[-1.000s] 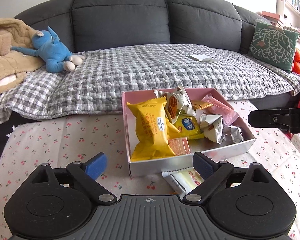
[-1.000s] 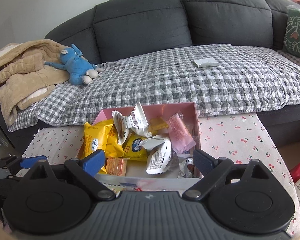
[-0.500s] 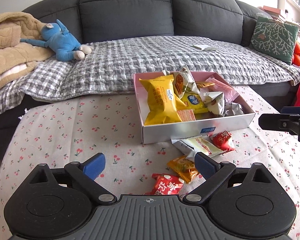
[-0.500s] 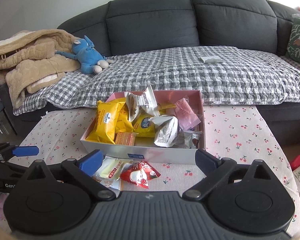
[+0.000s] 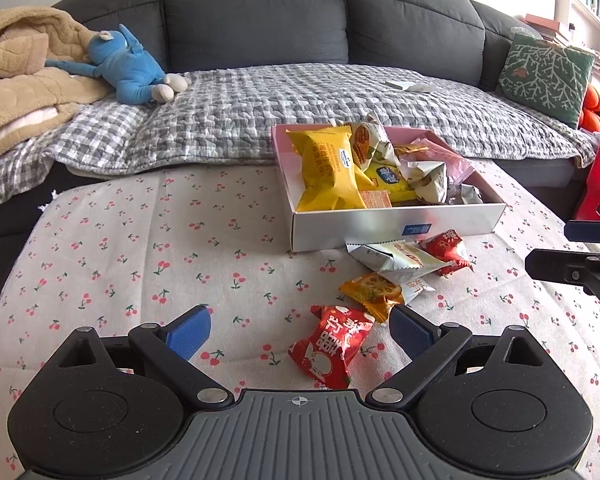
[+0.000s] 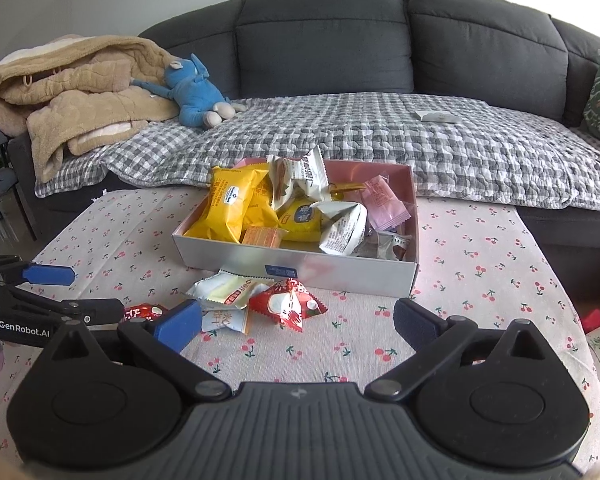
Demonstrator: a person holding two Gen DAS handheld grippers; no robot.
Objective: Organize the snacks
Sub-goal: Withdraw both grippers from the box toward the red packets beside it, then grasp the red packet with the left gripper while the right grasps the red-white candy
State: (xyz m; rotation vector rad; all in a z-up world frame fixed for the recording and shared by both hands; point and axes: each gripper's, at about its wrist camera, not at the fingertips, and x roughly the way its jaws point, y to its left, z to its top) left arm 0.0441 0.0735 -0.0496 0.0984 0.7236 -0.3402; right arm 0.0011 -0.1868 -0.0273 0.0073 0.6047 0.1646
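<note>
1. Setting: a surface covered with a cherry-print cloth [image 5: 148, 248] carries a shallow white cardboard box with a pink interior [image 5: 396, 228], already well filled with wrapped snacks, among them a large yellow pillow pack [image 5: 328, 176].
2. Loose snacks: four lie on the cloth in front of the box's near wall. A red foil packet with white characters [image 5: 332, 344] is nearest the left gripper; an orange wrapper [image 5: 374, 292], a white-and-cream sachet [image 5: 400, 260] and a second red packet [image 5: 446, 250] cluster closer to the box, overlapping one another.
3. Left gripper [image 5: 300, 330]: fingers spread wide, nothing held, hovering above the cloth with the nearest red packet between and just ahead of its blue fingertips.
4. Right gripper [image 6: 298, 324]: likewise wide open and empty, poised over the cloth near the second red packet [image 6: 288, 306].
5. Step in hand, as judged: picking up a loose snack for the box. The nearest red packet is isolated, so it is probably the cleanest first grasp.
6. Technique: lower the fingers to straddle the packet's puffed middle, and close gently, since slick foil may slip.
7. Placement: the box is crowded; the open pocket at its right end looks the best place to release.
</note>
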